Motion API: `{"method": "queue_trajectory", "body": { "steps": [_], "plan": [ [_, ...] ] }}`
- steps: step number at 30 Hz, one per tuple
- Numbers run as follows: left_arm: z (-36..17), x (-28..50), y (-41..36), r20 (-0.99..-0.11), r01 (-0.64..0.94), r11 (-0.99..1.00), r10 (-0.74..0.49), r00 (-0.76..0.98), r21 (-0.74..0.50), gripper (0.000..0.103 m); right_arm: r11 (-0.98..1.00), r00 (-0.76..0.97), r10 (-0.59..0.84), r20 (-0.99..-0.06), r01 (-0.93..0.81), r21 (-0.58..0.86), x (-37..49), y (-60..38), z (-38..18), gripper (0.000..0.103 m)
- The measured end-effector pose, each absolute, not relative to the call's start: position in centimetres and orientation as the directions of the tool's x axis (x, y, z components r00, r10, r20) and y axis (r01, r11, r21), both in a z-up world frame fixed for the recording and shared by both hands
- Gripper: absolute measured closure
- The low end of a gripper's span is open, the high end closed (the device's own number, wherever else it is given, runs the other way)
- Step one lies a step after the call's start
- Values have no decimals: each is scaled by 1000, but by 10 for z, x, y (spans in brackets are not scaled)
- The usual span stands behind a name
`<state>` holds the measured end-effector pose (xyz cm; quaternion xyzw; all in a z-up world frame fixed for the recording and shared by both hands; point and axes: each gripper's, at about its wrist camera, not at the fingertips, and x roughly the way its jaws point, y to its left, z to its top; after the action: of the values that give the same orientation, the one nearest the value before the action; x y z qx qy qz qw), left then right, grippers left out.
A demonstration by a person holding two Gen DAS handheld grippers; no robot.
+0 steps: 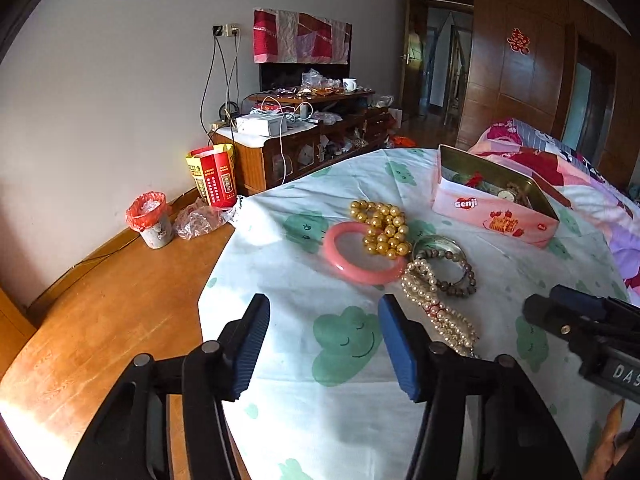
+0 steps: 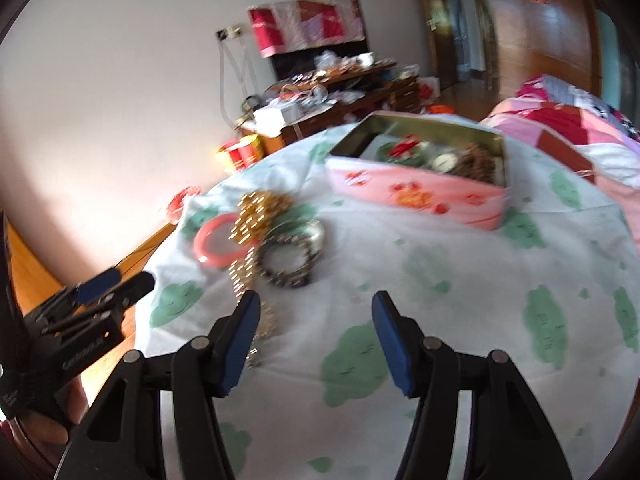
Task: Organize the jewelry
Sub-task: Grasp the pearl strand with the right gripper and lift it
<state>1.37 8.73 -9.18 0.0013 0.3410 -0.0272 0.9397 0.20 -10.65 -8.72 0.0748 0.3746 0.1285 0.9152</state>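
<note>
My left gripper [image 1: 324,320] and right gripper [image 2: 316,316] gape wide, empty (jewelry pile [image 1: 400,248] near, pink tin [image 1: 496,208] farther right).

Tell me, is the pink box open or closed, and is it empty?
Open, and not empty. The pink box has no lid on it, and its gold inside shows. A watch face and other trinkets lie in it.

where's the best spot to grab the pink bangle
Probably the pink bangle at its bare near-left arc, fingers coming from above to straddle the band. It lies flat on the cloth, and the gold bead string covers its far-right rim.
</note>
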Motion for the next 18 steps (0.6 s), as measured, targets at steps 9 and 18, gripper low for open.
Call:
{"method": "queue_trajectory", "body": {
  "steps": [9, 18],
  "plan": [
    [-92, 17, 107, -661, 30, 998, -55, 748, -50, 46, 926, 561, 368, -742, -290, 240, 38, -52, -114, 41],
    [-94, 24, 116, -667, 43, 996, -85, 740, -79, 46, 939, 537, 273, -798, -330, 99, 58, -17, -122, 60]
  ]
}}
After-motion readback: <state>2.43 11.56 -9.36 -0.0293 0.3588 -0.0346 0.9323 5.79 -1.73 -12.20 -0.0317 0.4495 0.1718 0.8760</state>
